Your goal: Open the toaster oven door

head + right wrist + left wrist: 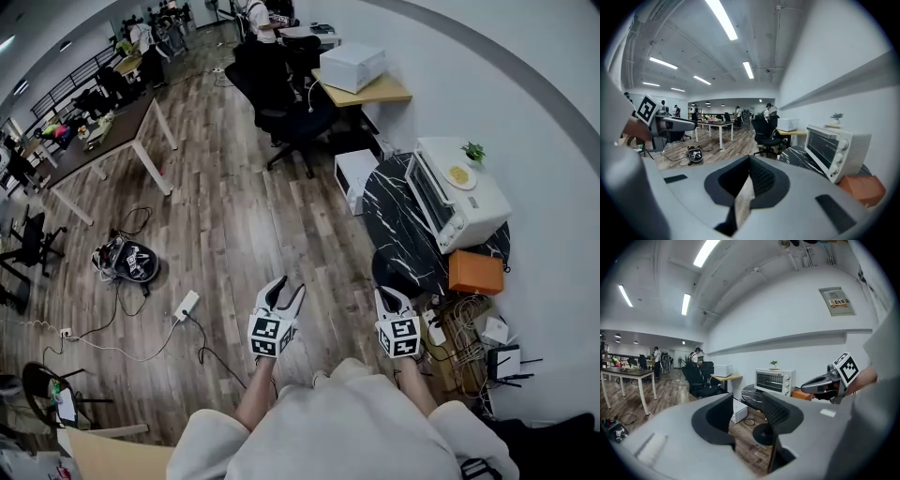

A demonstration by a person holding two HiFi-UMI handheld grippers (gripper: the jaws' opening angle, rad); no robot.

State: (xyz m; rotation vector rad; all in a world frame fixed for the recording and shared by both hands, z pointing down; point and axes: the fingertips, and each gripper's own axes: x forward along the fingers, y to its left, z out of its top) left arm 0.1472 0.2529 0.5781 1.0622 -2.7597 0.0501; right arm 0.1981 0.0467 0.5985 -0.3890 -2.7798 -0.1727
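Observation:
The white toaster oven (466, 200) stands on a round black marble table (392, 223) at the right, its glass door shut. It also shows in the left gripper view (774, 381) and the right gripper view (836, 147), some way ahead of both. My left gripper (289, 287) (746, 401) hangs over the wooden floor, open and empty. My right gripper (393, 296) (750, 159) is held near the table's near edge, its jaws closed together at the tips with nothing in them. Neither gripper touches the oven.
An orange box (475, 272) sits on the table beside the oven, and a small plant (474, 151) stands on top of it. A white box (353, 176) and office chairs (291, 112) stand beyond the table. A power strip (187, 305) and cables lie on the floor at left, more cables (464, 330) at right.

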